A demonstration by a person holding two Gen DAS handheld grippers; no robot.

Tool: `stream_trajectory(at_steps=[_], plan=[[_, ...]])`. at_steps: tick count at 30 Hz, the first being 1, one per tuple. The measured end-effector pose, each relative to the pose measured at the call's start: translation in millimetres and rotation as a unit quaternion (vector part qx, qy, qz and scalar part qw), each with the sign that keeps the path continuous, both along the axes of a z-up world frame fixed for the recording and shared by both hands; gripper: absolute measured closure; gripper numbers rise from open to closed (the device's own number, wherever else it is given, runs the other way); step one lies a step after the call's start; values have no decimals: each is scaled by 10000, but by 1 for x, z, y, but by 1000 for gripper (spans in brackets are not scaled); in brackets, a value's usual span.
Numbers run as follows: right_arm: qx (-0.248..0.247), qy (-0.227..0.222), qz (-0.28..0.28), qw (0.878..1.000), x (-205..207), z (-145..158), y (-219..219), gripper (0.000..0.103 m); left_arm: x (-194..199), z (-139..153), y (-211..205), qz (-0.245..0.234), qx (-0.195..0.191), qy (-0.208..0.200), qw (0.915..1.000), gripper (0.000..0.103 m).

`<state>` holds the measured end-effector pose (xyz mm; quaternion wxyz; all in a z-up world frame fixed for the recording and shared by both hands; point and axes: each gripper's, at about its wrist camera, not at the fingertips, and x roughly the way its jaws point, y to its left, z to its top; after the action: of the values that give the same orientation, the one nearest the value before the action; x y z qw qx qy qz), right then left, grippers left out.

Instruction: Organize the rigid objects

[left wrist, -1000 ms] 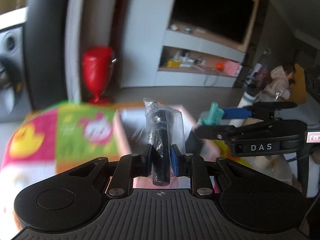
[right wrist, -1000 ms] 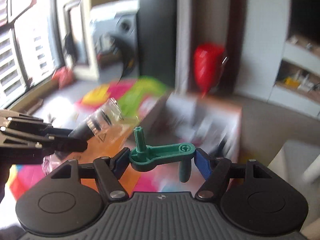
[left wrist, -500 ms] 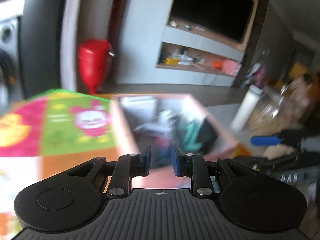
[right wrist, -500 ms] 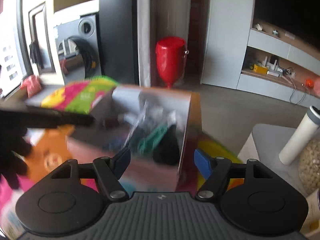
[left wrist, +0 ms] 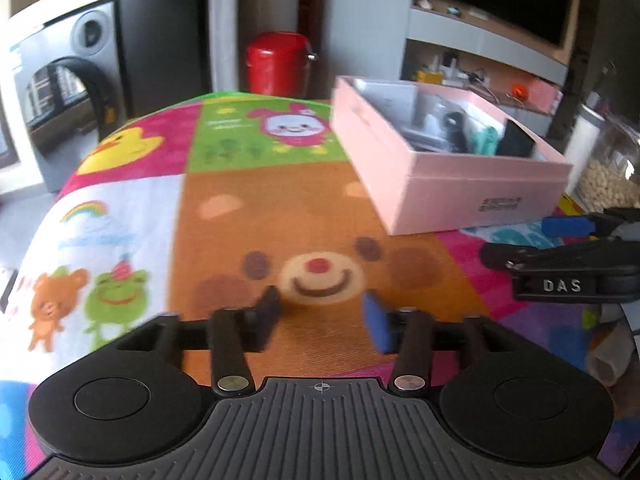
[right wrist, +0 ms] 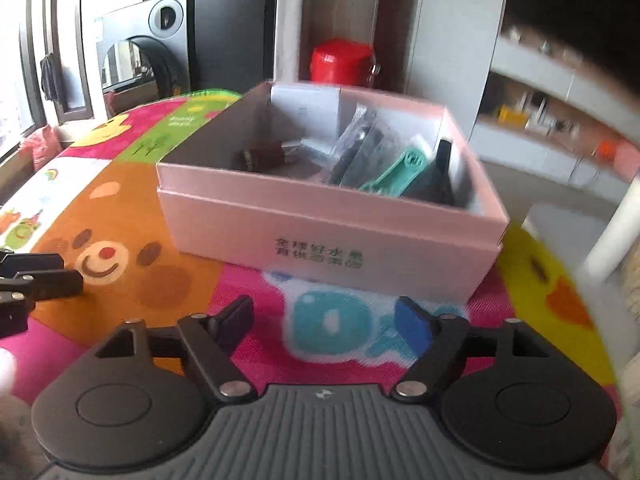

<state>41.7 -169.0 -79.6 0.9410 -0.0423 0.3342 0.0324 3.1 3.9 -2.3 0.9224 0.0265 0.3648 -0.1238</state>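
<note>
Both tongs now stand spread and empty: our left gripper (left wrist: 322,314) at the bottom of its view, our right gripper (right wrist: 326,320) likewise. A second ago the left one pinched a dark cylinder in a clear bag and the right one a green plastic crank; neither holds anything now. We judge both pieces delivered, so this round of tidying looks done unless more loose items lie out of view.

Beneath the fingers spreads a soft play mat (left wrist: 224,216), woven-looking, printed with a bear face, frogs and a duck in bright patches. Further up, right of centre, sits the pink cardboard box (right wrist: 332,236), square-cornered, matte, with printed characters on its front wall. Inside it lean the green crank (right wrist: 400,174), hard and glossy, and the bagged cylinder (right wrist: 356,148), its wrapper crinkled and shiny. Beyond, at upper centre, a smooth red canister (right wrist: 342,62) stands by the wall.
</note>
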Motion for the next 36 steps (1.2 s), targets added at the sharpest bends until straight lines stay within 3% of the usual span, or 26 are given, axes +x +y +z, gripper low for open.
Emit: stream_trajectory(at_steps=[1,4,9,14,36], plan=[[58,20,-45,10000,0,-1,-2,19,1,-1,-6,-90,88,1,9999,22],[277,79,-219,9993,4,-5,-10,10,5,-7,-16,-142,98,27,9998,9],[456,123,-336,9983,5,-9,-20,5,8,-13,-13,271,-272,-193,9991,9],[513,56,-376,9980,2,-12,-20,1,6,-17,-31,438,200,-415,9980,8],[563,-221,-349,9976,-12,-16,-25,1,8,-16,-27,779,201,-405,9959,8]])
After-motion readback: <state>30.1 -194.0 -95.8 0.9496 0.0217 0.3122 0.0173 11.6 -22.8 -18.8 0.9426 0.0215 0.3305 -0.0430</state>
